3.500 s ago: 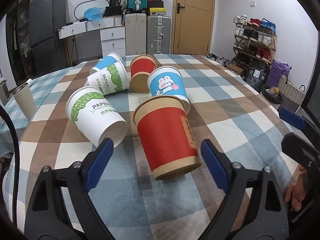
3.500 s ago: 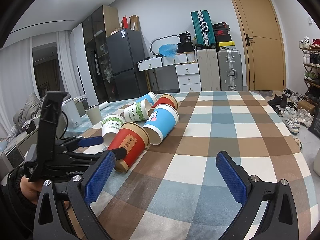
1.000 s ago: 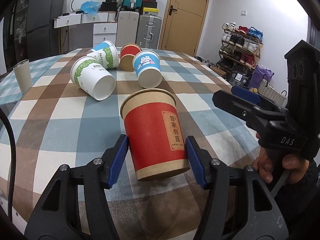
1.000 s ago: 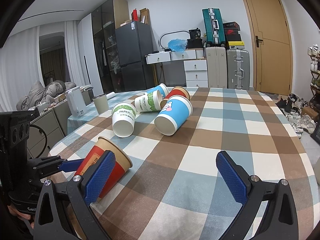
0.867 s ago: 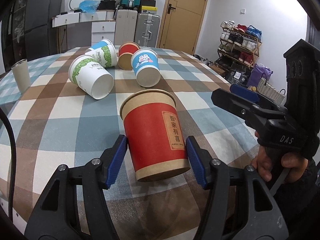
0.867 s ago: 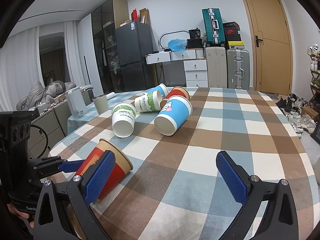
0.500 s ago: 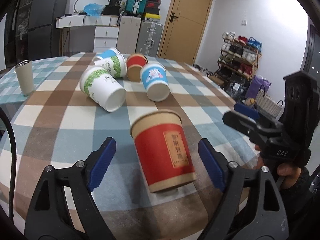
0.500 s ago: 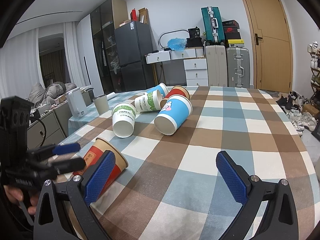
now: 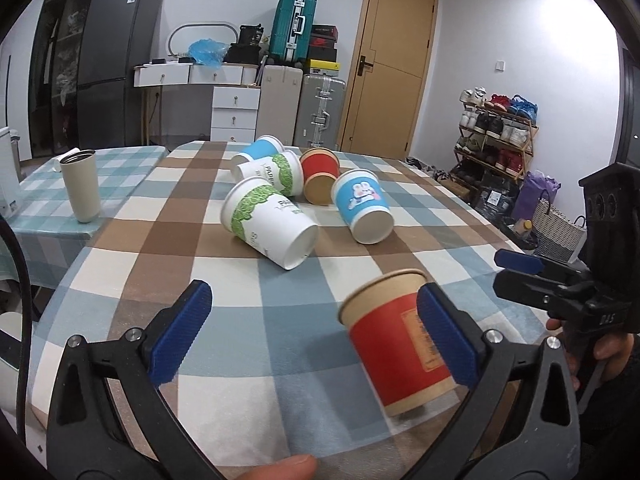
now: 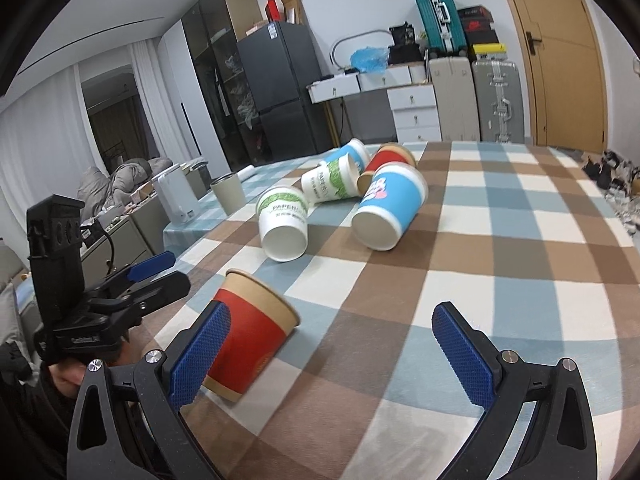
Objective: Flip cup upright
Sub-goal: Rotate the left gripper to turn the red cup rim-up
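Note:
A red paper cup with a kraft rim (image 9: 396, 336) stands upright on the checked tablecloth near the table's front edge; it also shows in the right wrist view (image 10: 248, 332). My left gripper (image 9: 316, 332) is open and empty, and the cup sits by its right finger. My right gripper (image 10: 332, 356) is open and empty, with the cup behind its left finger. Several more paper cups lie on their sides further back: a white-green one (image 9: 272, 224), a blue rabbit one (image 9: 362, 210), a red one (image 9: 320, 174).
A beige tumbler (image 9: 80, 184) stands on a second table at the left. The checked table (image 9: 248, 316) stretches away to the far edge. A door, suitcases, drawers and a shoe rack line the room behind.
My left gripper let go of the red cup, opened wide and shifted left, leaving the cup upright. The right gripper turned toward the cup.

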A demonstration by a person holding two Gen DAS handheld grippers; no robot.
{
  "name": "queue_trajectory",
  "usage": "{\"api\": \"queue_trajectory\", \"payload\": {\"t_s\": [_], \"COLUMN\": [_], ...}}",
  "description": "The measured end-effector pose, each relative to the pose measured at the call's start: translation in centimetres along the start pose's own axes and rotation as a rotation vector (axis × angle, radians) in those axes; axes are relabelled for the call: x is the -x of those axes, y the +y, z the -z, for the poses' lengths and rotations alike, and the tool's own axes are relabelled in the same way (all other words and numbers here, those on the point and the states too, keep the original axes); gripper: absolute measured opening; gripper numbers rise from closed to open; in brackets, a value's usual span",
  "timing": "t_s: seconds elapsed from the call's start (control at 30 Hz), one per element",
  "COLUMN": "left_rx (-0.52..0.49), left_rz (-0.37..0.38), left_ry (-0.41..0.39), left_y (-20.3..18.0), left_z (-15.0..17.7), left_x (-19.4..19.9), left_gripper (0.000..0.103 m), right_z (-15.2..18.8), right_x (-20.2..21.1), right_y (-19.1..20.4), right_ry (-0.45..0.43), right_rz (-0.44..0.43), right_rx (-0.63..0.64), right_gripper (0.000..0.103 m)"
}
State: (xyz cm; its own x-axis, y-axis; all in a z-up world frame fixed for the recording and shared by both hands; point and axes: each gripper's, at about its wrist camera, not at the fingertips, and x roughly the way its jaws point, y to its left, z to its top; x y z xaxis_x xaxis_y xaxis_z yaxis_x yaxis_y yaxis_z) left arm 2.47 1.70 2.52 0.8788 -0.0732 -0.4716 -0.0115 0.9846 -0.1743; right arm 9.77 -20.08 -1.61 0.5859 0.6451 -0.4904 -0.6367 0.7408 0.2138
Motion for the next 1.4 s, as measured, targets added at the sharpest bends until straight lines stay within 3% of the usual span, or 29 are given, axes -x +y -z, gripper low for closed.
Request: {"api": "queue_trajectory", "payload": {"t_s": [0.27, 0.57, 1.03, 1.3, 1.37, 1.4], "left_rx": [0.002, -0.016, -0.018, -0.029, -0.034, -0.032], "left_rz": [-0.038, -0.051, -0.054, -0.058, -0.059, -0.058], "left_ry": [0.004, 0.008, 0.011, 0.011, 0.01, 0.011], "left_y": [1.5, 1.5, 1.6, 1.7, 1.9, 1.9], "left_z": [0.6, 1.3, 1.5, 1.6, 1.7, 1.7], "left_x": [-1.2, -2.1, -2.3, -2.4, -2.3, -2.4], "left_gripper": [0.102, 0.102, 0.102, 0.102, 0.102, 0.102], "right_z": [-0.4, -0.8, -1.7, -1.6, -1.6, -1.6], "right_x": [-2.6, -4.9, -7.8, -8.5, -8.6, -8.5], "right_y": [0.3, 1.5, -0.1, -0.5, -0.6, -0.4], "right_ry": [0.108, 0.187, 0.335, 0.379, 0.385, 0.385], "right_rz": [-0.103, -0.158, -0.265, -0.285, -0.319, -0.328], "right_rx": [-0.093, -0.104, -0.262, -0.288, -0.296, -0.294], "right_gripper": [0.103, 0.103, 0.099, 0.086, 0.075, 0.074]}}
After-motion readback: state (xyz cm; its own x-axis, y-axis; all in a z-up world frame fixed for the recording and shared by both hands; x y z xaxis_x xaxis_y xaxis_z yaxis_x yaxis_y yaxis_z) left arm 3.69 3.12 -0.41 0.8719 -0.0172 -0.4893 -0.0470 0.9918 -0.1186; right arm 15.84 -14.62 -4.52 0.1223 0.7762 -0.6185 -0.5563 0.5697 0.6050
